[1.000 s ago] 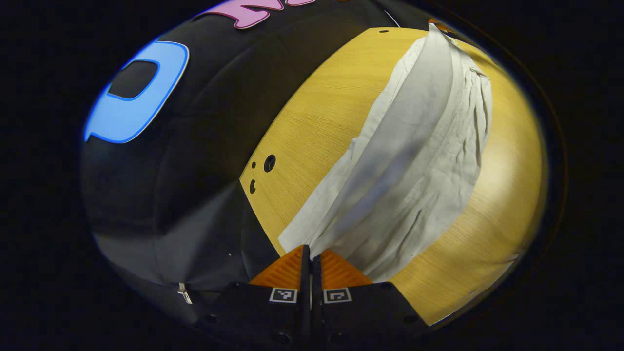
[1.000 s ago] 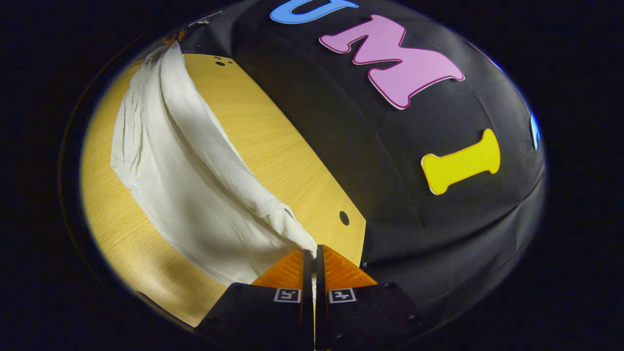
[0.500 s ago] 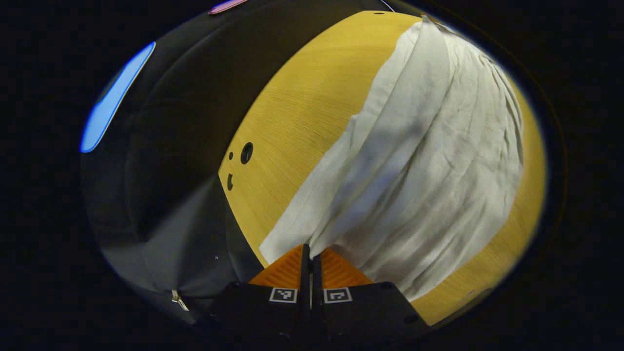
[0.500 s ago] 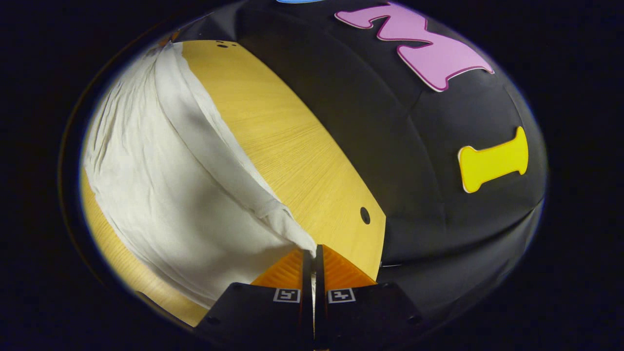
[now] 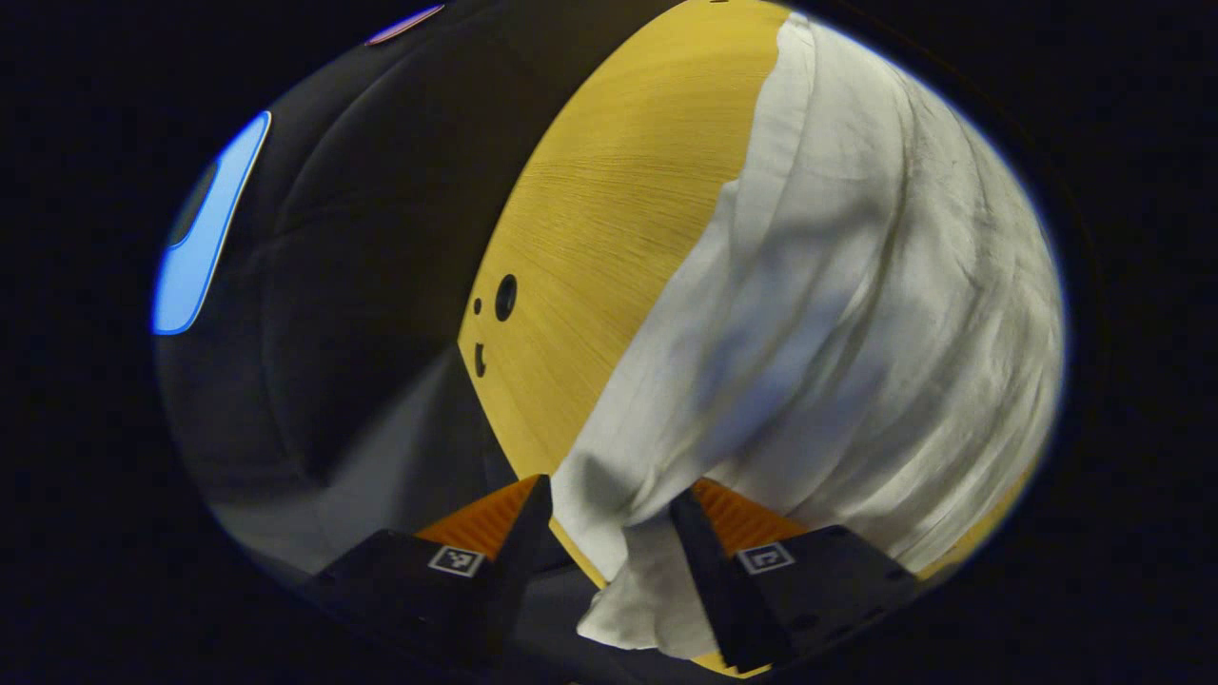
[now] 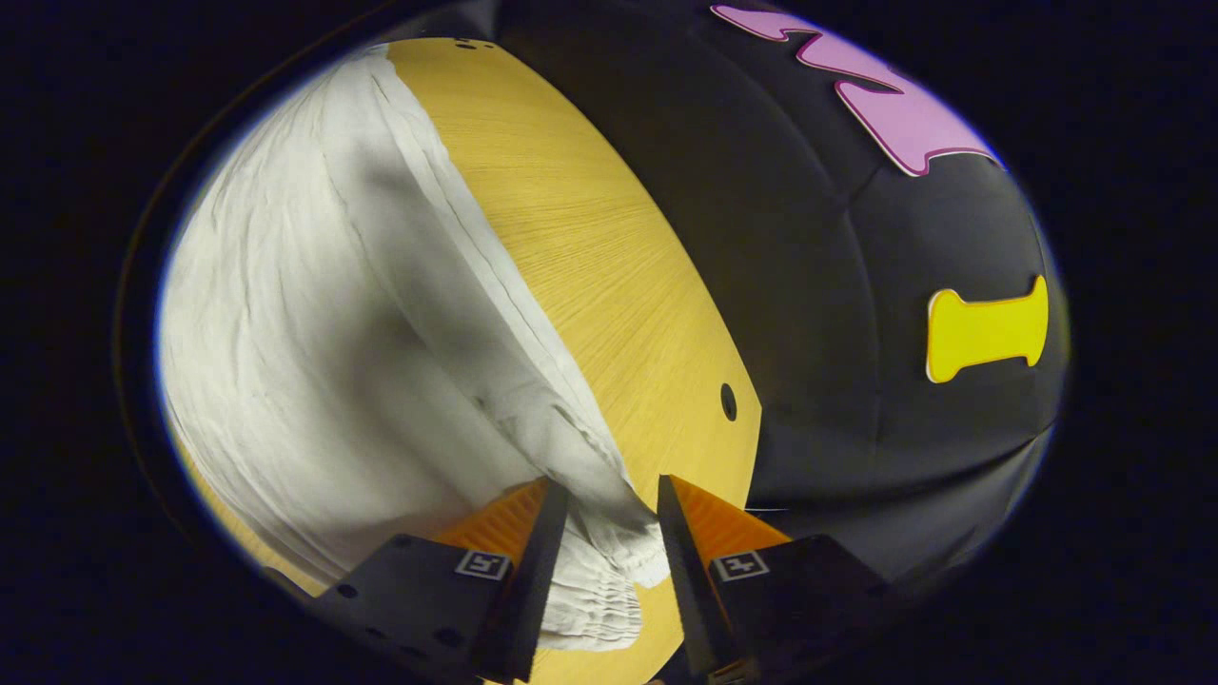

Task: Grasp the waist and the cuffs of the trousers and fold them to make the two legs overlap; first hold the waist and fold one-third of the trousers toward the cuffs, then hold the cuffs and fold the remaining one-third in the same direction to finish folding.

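trousers [image 5: 856, 314] white, lying on the table [image 5: 609, 219], folded lengthwise so the legs look stacked, though the layers are hard to separate. long axis runs straight away from both sets of jaws, one end at each gripper.

left gripper view: left gripper [image 5: 609, 504] jaws apart, not pressing cloth. one end of the trousers sits in the gap between the fingers, bunched, hanging a bit past the table's near edge. from there the cloth stretches ahead and to the right of the jaws. a raised ridge runs along its left side, wrinkled flat cloth on the right. bare table ahead-left of the jaws, with round holes [image 5: 504, 297] near its edge. cannot tell if this end is the cuffs.

right gripper view: right gripper [image 6: 609, 499] jaws apart too, nothing clamped. gathered, ribbed end of the trousers [image 6: 314, 314], looks like an elastic waist, lies between and just below the fingertips on the table [image 6: 609, 276]. cloth runs ahead and to the left of the jaws, with a folded ridge along its right side. bare table ahead-right of the jaws, one hole [image 6: 728, 401] close to the right finger.

cloth is slack and resting at both ends, neither end lifted.
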A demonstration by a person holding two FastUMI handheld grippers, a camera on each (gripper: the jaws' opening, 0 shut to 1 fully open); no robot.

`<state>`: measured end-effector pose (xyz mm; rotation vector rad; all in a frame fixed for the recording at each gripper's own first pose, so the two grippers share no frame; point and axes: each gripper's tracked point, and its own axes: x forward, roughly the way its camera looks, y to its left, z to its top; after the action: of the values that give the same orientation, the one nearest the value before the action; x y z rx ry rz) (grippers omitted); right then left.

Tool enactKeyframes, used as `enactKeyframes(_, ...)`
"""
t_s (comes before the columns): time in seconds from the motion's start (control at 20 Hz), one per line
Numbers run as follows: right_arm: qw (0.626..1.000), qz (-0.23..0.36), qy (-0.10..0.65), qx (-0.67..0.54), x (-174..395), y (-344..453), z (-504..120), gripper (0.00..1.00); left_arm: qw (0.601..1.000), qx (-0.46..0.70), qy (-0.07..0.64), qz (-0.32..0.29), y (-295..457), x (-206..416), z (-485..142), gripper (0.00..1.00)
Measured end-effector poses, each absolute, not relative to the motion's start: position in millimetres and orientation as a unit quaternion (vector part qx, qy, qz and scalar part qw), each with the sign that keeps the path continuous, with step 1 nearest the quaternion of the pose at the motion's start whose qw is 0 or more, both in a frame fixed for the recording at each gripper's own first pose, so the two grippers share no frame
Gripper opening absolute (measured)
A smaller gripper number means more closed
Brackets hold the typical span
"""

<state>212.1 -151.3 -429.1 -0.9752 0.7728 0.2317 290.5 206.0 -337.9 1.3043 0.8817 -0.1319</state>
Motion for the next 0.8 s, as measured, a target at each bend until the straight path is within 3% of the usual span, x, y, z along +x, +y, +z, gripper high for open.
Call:
enactKeyframes(0.1, 0.806, 0.074, 0.364, -0.461, 213, -171, -421, 0.73, 0.688, 0.603, 0.402, -0.037, 223, 287, -330, 0.98)
enactKeyframes(0.35, 0.790, -0.019, 0.388, -0.475, 195, -231, -400, 0.78, 0.625, 0.674, 0.390, 0.049, 278, 281, -289, 0.98)
enactKeyframes(0.5, 0.811, -0.066, 0.406, -0.417, 172, -255, -394, 0.78, 0.605, 0.670, 0.422, 0.084, 317, 255, -282, 0.98)
enactKeyframes(0.65, 0.859, -0.092, 0.412, -0.288, 146, -249, -391, 0.78, 0.627, 0.622, 0.455, 0.111, 345, 222, -284, 0.98)
enactKeyframes(0.75, 0.890, -0.092, 0.414, -0.165, 132, -226, -393, 0.82, 0.671, 0.557, 0.473, 0.121, 343, 196, -298, 0.98)
enactKeyframes(0.8, 0.897, -0.096, 0.417, -0.111, 125, -216, -394, 0.78, 0.695, 0.523, 0.478, 0.126, 340, 186, -303, 0.97)
